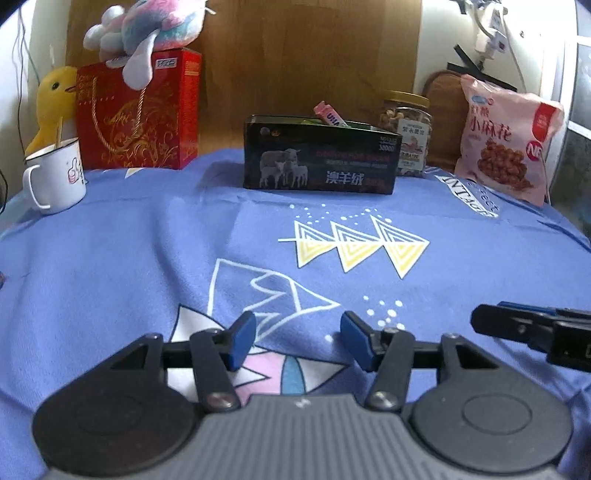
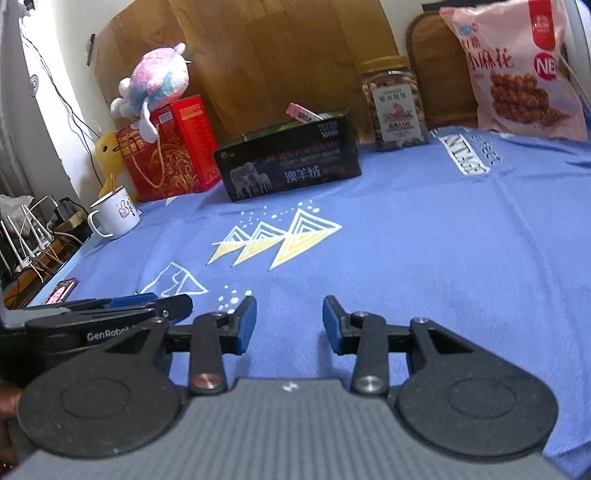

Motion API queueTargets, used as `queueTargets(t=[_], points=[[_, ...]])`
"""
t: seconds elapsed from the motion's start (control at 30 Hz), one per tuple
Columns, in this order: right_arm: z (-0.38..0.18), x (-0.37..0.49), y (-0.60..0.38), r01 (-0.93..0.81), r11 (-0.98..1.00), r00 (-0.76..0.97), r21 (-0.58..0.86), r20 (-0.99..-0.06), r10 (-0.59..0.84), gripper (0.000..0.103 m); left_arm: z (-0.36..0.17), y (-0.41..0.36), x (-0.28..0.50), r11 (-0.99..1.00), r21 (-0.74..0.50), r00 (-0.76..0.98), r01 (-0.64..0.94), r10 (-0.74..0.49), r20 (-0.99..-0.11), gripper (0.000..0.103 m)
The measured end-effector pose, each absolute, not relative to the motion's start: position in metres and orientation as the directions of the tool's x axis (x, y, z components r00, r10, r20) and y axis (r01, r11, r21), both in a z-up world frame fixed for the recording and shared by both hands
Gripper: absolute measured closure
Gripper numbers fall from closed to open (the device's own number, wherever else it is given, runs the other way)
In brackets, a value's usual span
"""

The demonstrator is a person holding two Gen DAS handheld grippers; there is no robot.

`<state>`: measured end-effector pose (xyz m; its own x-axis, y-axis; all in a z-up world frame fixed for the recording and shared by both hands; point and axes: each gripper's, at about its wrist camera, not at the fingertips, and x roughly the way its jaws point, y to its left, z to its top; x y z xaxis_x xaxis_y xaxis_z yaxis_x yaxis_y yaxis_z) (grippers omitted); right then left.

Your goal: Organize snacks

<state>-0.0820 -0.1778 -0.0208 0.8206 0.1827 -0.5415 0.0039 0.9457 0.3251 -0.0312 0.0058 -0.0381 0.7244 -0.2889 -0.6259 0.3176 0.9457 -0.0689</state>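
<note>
With my left gripper (image 1: 298,341) and right gripper (image 2: 289,325) both spread apart and empty, I judge the pink snack bag (image 2: 517,70) at two o'clock light and crinkly, best pinched at its top seam.

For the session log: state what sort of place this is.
Probably a lived-in home room, with a table set up for sorting snacks. A printed blue cloth covers the surface, plush toys sit on a red gift box, and a pink snack bag leans beside a jar of nuts.
</note>
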Motion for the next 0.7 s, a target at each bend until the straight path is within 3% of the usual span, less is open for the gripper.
queueTargets(t=[0.2,0.3,0.37,0.7], points=[[-0.027,-0.084,-0.173,-0.005,0.943,0.804,0.333,-0.559,0.202,0.061,-0.039,0.007,-0.035,0.94,-0.066,0.722,0.334,-0.3,-0.623,0.046],[-0.026,-0.086,-0.172,-0.01,0.942,0.803,0.336,-0.559,0.208,0.06,-0.04,0.008,-0.038,0.935,-0.066,0.72,0.348,-0.312,-0.62,0.038],[-0.026,-0.088,-0.173,-0.015,0.937,0.8,0.35,-0.557,0.221,0.06,-0.041,0.009,-0.041,0.931,-0.067,0.717,0.358,-0.32,-0.619,0.022],[-0.028,-0.103,-0.175,-0.04,0.925,0.805,0.378,-0.536,0.254,0.06,-0.047,0.011,-0.053,0.929,-0.036,0.729,0.368,-0.312,-0.61,0.006]])
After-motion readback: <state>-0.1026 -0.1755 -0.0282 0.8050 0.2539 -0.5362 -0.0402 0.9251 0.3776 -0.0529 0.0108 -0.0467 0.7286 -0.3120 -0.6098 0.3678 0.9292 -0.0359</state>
